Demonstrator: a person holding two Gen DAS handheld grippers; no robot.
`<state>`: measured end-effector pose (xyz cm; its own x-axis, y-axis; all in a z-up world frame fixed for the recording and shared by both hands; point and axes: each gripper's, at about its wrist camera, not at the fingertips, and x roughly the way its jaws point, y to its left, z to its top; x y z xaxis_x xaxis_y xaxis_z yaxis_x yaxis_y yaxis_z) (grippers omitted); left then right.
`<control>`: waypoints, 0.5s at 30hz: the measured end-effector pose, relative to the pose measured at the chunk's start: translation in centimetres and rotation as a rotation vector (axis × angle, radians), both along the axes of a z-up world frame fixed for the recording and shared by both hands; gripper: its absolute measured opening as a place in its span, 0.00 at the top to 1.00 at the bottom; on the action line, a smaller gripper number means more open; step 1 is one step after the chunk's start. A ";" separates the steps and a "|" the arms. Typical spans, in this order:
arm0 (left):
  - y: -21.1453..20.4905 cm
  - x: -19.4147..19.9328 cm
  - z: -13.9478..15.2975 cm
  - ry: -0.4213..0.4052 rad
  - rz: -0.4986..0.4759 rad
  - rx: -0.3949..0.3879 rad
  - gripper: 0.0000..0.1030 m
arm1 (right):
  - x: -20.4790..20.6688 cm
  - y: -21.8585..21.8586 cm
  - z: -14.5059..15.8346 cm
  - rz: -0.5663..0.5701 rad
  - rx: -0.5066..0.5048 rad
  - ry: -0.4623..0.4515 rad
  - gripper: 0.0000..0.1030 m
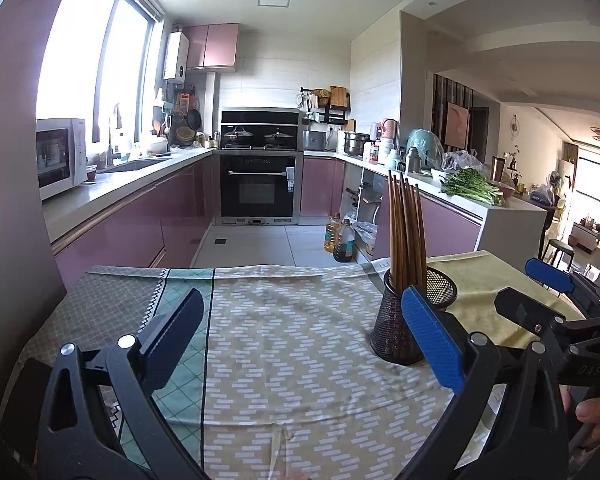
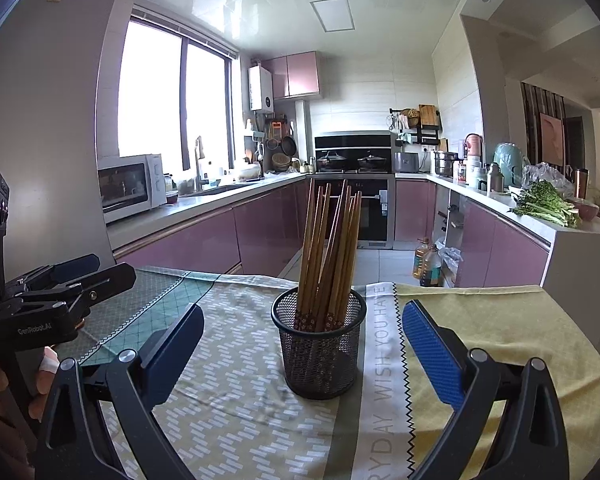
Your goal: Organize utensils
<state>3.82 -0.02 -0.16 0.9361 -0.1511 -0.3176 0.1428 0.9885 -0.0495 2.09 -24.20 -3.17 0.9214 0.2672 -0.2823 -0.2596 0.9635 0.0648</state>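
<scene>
Mesh cup (image 2: 319, 350) holding chopsticks (image 2: 328, 248) upright on worktop cloth (image 2: 480, 320) printed "WISH YOU HAVE". Left gripper (image 2: 66, 276), marked "GenRobot.AI", released, empty. Right gripper (image 2: 304, 344) released, flanking cup.

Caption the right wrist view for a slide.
Open right gripper faces a mesh cup of chopsticks on a tablecloth.

Brown wooden chopsticks (image 2: 328, 248) with little floral bits near the bottom sit in a black mesh holder (image 2: 319, 356). Tablecloth (image 2: 228, 400) is beige with white dashes, plus a teal grid strip and a yellow-green section. Gripper pads (image 2: 432, 356) are bright blue, cabinets (image 2: 204, 240) dusty pink.
</scene>
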 end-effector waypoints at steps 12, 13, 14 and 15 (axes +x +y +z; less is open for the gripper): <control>0.7 -1.4 0.5 -0.030 0.030 -0.006 0.05 | -0.8 0.3 0.2 -0.019 0.006 -0.022 0.07; 0.8 -1.5 0.5 -0.034 0.033 -0.004 0.05 | -0.8 0.3 0.2 -0.019 0.007 -0.022 0.07; 0.7 -1.5 0.5 -0.036 0.034 -0.003 0.05 | -0.8 0.3 0.2 -0.018 0.007 -0.025 0.07; 0.7 -1.6 0.5 -0.039 0.038 -0.002 0.05 | -0.9 0.4 0.2 -0.017 0.007 -0.026 0.07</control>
<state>2.21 0.67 0.38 0.9528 -0.1157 -0.2807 0.1070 0.9932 -0.0463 1.23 -23.84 -3.00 0.9328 0.2537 -0.2560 -0.2451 0.9673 0.0653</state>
